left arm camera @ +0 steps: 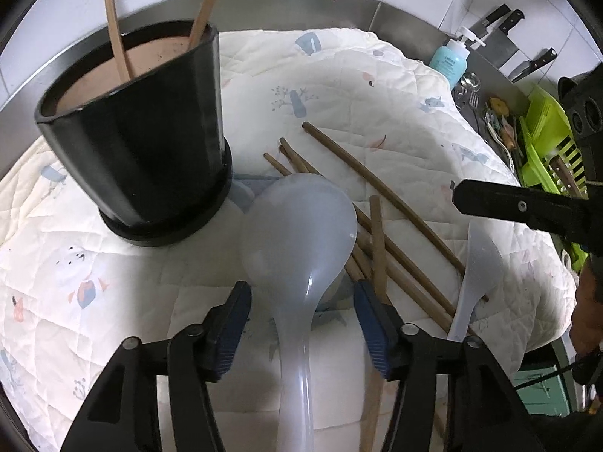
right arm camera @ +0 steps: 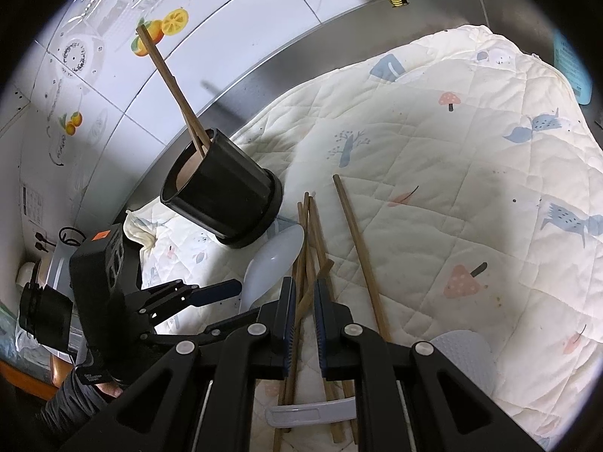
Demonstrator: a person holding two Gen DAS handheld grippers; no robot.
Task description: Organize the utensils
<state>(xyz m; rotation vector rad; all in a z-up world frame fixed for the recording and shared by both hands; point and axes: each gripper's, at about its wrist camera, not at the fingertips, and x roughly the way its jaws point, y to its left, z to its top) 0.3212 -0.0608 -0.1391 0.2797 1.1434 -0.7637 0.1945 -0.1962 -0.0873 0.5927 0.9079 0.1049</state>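
Note:
A black utensil pot (left arm camera: 139, 139) stands on the quilted cloth (left arm camera: 358, 86) with two wooden chopsticks in it; it also shows in the right wrist view (right arm camera: 222, 199). My left gripper (left arm camera: 301, 301) is open, its fingers on either side of the neck of a translucent white ladle (left arm camera: 301, 226) lying on the cloth. Several loose chopsticks (left arm camera: 380, 188) lie to the right, with a white rice paddle (left arm camera: 476, 267) beyond them. My right gripper (right arm camera: 303, 301) stands nearly closed around one chopstick (right arm camera: 301, 312) of the pile; whether it grips is unclear.
A steel counter rim and tiled wall run behind. At the right are a blue soap bottle (left arm camera: 452, 60), knives on the wall (left arm camera: 505, 37) and a green dish rack (left arm camera: 554, 143). The rice paddle's handle (right arm camera: 309, 412) lies under the right gripper.

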